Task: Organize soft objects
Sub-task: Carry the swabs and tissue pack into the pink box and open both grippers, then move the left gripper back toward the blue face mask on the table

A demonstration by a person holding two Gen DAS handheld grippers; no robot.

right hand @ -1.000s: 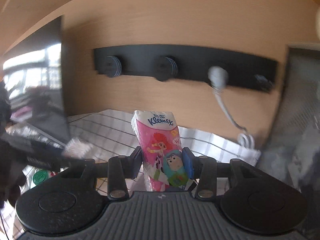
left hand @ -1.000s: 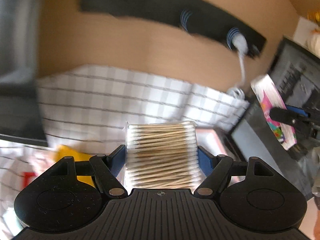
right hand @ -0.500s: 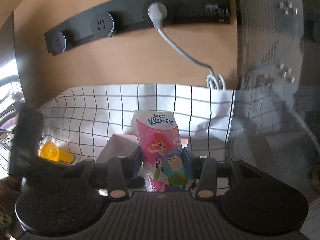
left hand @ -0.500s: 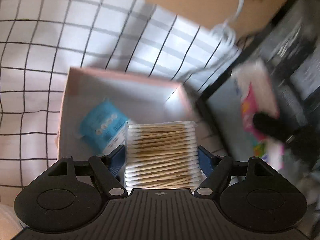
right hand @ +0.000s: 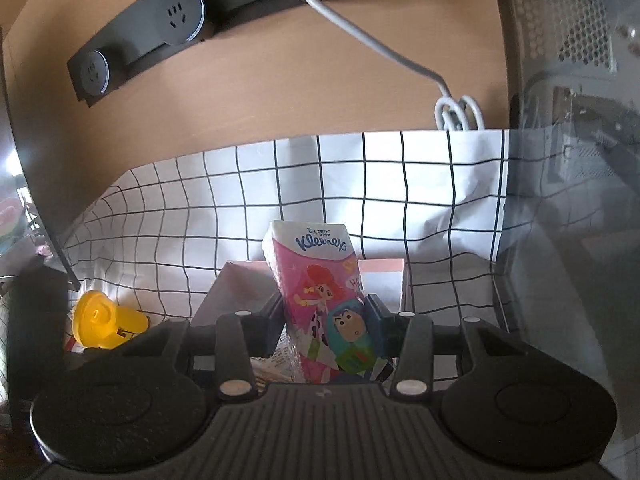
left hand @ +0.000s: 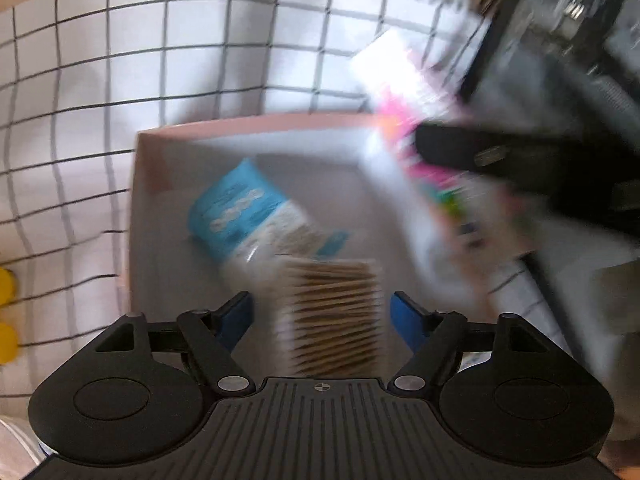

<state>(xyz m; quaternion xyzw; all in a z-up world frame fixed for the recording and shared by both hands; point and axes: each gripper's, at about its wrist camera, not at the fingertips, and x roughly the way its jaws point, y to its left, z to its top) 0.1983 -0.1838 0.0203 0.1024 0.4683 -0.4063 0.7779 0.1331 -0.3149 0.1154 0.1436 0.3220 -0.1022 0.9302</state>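
A pink box point(left hand: 240, 126) with a pale inside stands on a checked cloth point(left hand: 120, 40); a blue packet point(left hand: 236, 212) lies in it. My left gripper point(left hand: 322, 314) hangs over the box's near side. A pack of cotton swabs point(left hand: 332, 312) shows blurred between its blue pads point(left hand: 240, 312), with a gap on each side. My right gripper point(right hand: 324, 320) is shut on a pink Kleenex tissue pack point(right hand: 316, 276), upright over the box's near wall point(right hand: 240, 280). In the left wrist view that tissue pack point(left hand: 404, 80) hangs blurred over the box's right rim.
A yellow plastic item point(right hand: 104, 320) lies on the cloth left of the box. On the wooden wall behind, a black socket strip point(right hand: 160, 20) carries a white cable point(right hand: 380, 44). A grey metal appliance point(right hand: 560, 40) stands close on the right.
Both grippers have come down over the pink box. The swab pack, gripped tight before, now looks smaller and loose between the left pads. The tissue pack stays gripped.
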